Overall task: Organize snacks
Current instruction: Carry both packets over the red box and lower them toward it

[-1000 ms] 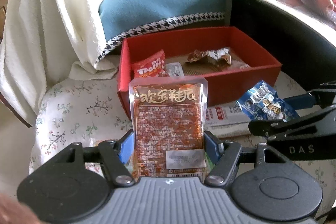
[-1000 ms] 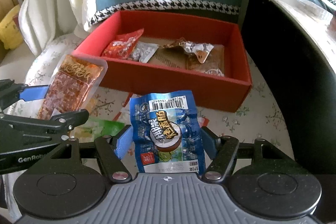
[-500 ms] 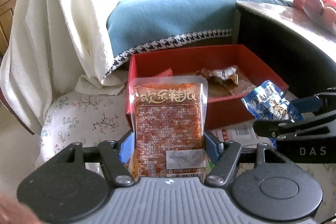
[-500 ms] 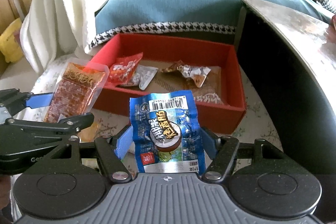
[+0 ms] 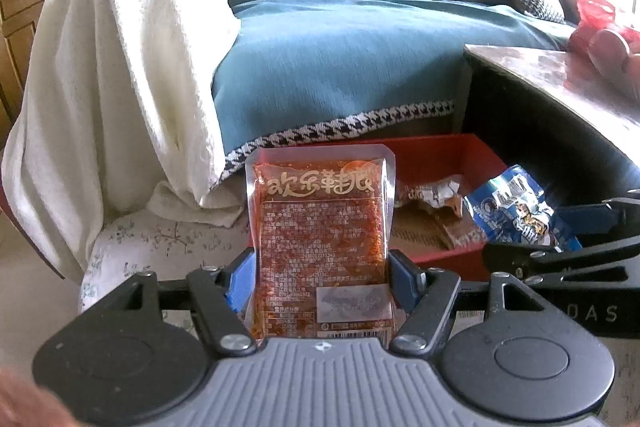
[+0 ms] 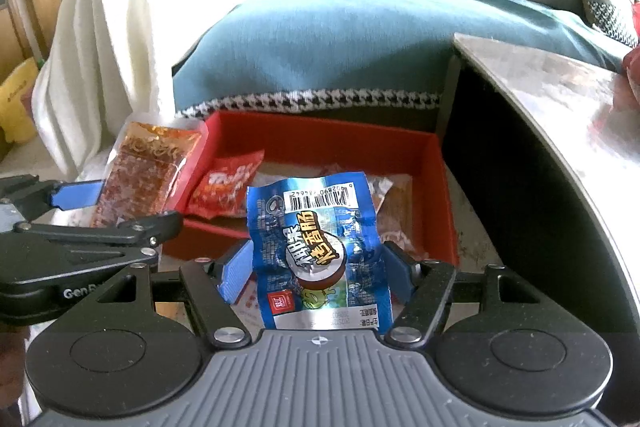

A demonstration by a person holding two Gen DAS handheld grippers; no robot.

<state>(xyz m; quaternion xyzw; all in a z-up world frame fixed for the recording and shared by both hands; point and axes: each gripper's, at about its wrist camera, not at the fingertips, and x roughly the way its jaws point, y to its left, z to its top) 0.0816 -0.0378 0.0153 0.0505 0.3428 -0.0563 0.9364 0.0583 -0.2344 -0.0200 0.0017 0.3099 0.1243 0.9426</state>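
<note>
Snacks are counted: one red packet [image 5: 320, 239] is clamped by the left gripper [image 5: 320, 279]; one blue packet [image 6: 320, 255] by the right gripper [image 6: 320, 271] (both upright); one red box [image 6: 436, 163] is seen behind.

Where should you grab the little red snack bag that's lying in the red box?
Probably pinch the small red packet across its narrow width near the middle, coming down from above. It lies flat at the left end of the red box, close to the wall, so a sideways approach looks blocked.
</note>
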